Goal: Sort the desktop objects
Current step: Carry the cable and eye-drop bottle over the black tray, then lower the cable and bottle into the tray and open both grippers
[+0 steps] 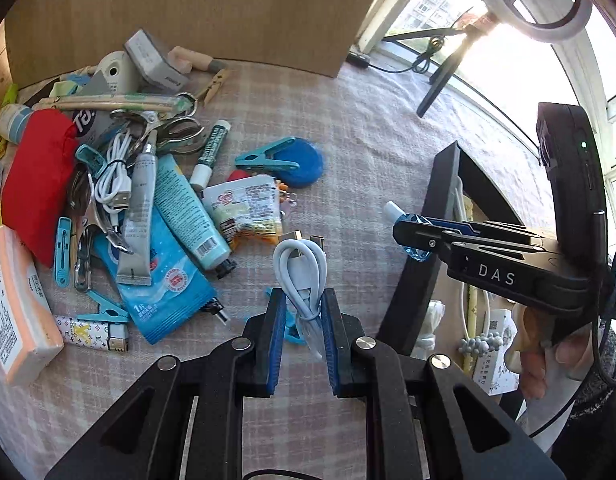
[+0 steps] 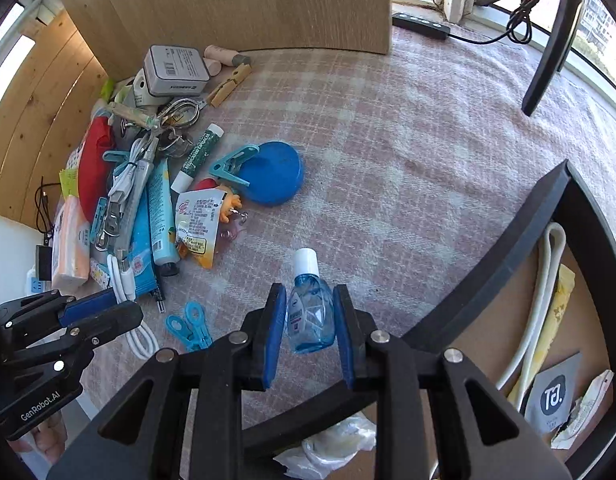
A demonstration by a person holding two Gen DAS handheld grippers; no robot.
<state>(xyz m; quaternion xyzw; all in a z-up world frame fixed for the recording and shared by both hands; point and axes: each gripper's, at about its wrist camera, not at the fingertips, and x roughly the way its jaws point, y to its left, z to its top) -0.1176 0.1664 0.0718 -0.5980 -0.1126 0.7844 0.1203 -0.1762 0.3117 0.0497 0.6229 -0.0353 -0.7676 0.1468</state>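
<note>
My left gripper (image 1: 303, 304) is shut on a coiled white USB cable (image 1: 302, 272) and holds it above the checked cloth. My right gripper (image 2: 310, 300) is shut on a small blue clear bottle with a white cap (image 2: 310, 312), lifted over the cloth near the black-framed tray (image 2: 548, 216). In the left wrist view the right gripper (image 1: 412, 234) shows at the right with the bottle (image 1: 416, 250). In the right wrist view the left gripper (image 2: 104, 304) shows at the lower left with the cable (image 2: 124, 276).
A heap of small objects (image 1: 120, 184) lies at the left: tubes, clips, red pouch, tissue pack, lighter, scissors. A blue lid (image 1: 304, 164) with a teal clip lies beside it. The tray holds a white cord (image 2: 544, 280) and packets. A wooden board (image 2: 268, 4) stands behind.
</note>
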